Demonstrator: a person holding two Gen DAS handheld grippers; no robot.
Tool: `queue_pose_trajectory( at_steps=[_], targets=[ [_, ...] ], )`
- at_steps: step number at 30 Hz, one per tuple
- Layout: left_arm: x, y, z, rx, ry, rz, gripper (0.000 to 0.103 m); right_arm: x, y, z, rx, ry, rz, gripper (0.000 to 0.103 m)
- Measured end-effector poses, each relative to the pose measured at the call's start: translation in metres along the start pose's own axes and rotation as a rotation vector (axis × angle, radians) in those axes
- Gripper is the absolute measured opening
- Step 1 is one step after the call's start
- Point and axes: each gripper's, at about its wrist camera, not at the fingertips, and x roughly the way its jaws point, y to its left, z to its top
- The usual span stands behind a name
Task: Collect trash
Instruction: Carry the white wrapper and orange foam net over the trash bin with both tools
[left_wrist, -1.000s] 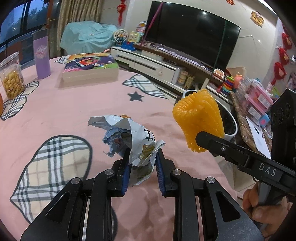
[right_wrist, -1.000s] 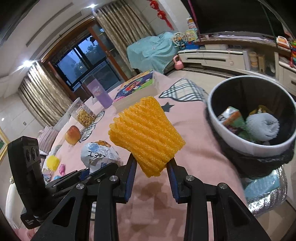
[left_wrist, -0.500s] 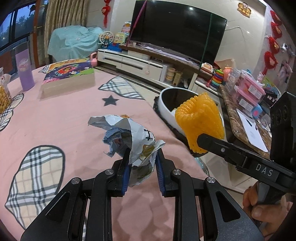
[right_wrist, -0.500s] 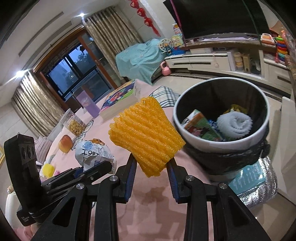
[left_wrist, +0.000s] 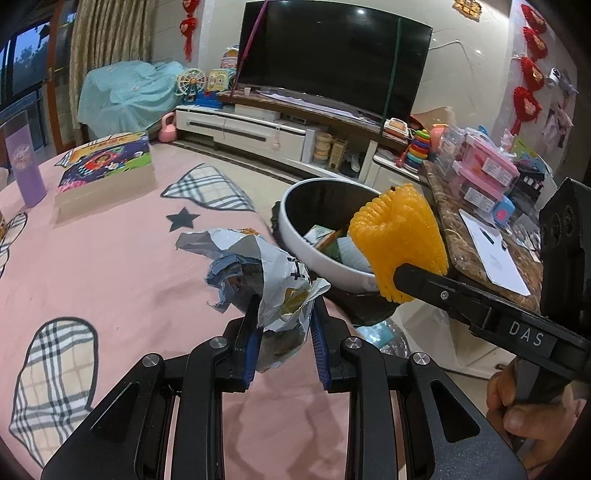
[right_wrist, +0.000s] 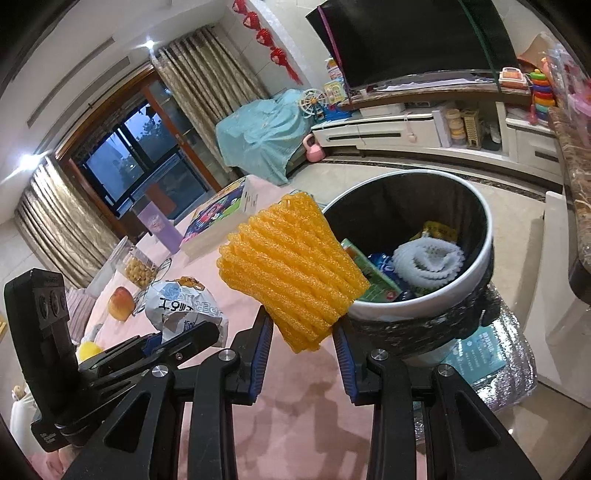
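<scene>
My left gripper (left_wrist: 284, 325) is shut on a crumpled white and blue snack wrapper (left_wrist: 266, 273), held above the pink table edge. The wrapper also shows in the right wrist view (right_wrist: 184, 310). My right gripper (right_wrist: 303, 332) is shut on an orange foam fruit net (right_wrist: 291, 269), held beside the rim of the white trash bin (right_wrist: 476, 280). The net shows in the left wrist view (left_wrist: 399, 236) in front of the bin (left_wrist: 295, 236). The bin has a black liner and holds a white foam net (right_wrist: 428, 258) and several packets.
The pink tablecloth (left_wrist: 110, 280) carries a boxed picture book (left_wrist: 107, 170), a purple bottle (left_wrist: 26, 173), a snack jar (right_wrist: 140, 269) and an apple (right_wrist: 120, 302). A marble counter (left_wrist: 480, 251) with papers stands right of the bin. A TV stand (left_wrist: 277, 133) lies behind.
Both grippers have moved toward the bin with their loads; the bin now looks nearer and larger, and the orange net is at its rim.
</scene>
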Motion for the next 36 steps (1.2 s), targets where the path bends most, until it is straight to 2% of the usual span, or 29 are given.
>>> queue_pose_trajectory(
  at_steps=[36],
  targets=[
    [0.044, -0.042, 0.04, 0.076, 0.017, -0.025, 0.023, 0.006, -0.05, 0.038, 0.043, 0.001, -0.092, 0.033]
  ],
)
